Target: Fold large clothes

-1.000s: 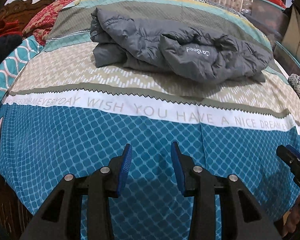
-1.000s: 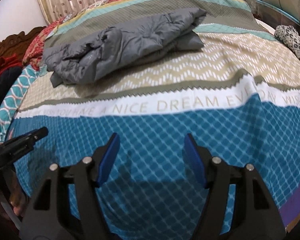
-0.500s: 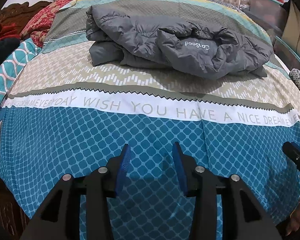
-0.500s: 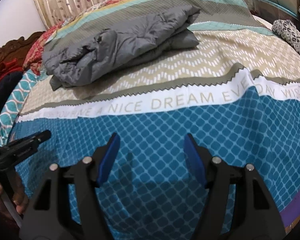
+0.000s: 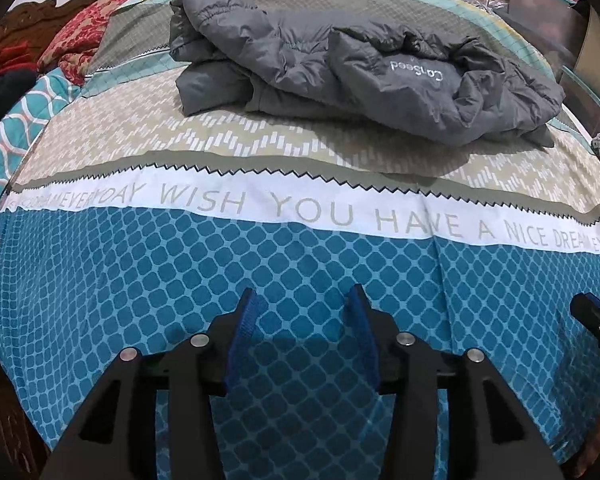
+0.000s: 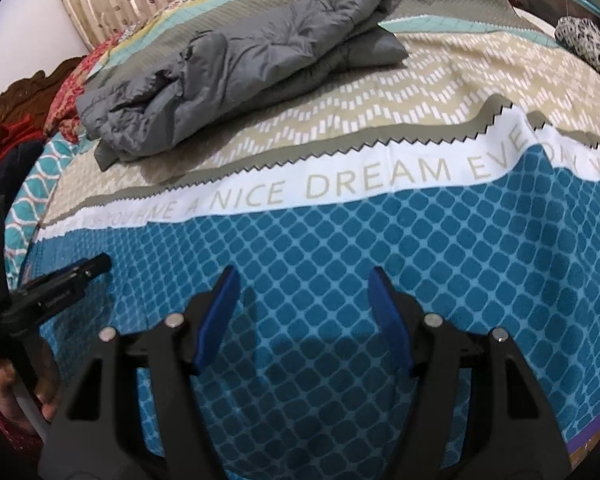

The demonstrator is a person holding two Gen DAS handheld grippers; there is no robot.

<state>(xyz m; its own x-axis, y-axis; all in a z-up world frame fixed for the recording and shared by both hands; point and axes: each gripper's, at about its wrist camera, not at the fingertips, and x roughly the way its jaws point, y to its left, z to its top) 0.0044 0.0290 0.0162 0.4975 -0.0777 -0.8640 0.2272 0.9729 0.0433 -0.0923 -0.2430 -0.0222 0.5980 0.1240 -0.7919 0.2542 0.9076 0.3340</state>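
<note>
A grey puffy jacket (image 5: pixel 356 76) lies bunched in a loose heap on the far half of a bed, resting on the beige zigzag band of a patterned bedsheet (image 5: pixel 300 272), well beyond a white strip printed with "WISH YOU HAVE A NICE DREAM". In the left wrist view the left gripper (image 5: pixel 302 308) hangs over the blue diamond-patterned part of the sheet, its blue-padded jaws apart with nothing between them. In the right wrist view the right gripper (image 6: pixel 302 286) hangs over the same blue area, its jaws spread wider and also holding nothing; the jacket (image 6: pixel 236 68) appears up and to the left from there. Both grippers are well apart from the jacket. The jacket looks quilted and air-filled, so it is probably light for its bulk, soft and springy, with a smooth shell that may slide between the pads and puff back open after a fold. A good hold is likely a firm edge such as the hem, the elastic cuff at the far left end, or a seam, pinching only the layers meant to move, since a grip on the puffy middle would likely slip. No box, basket or other container for the jacket can be made out; a dark piece of furniture at the right edge is too unclear to identify.
</note>
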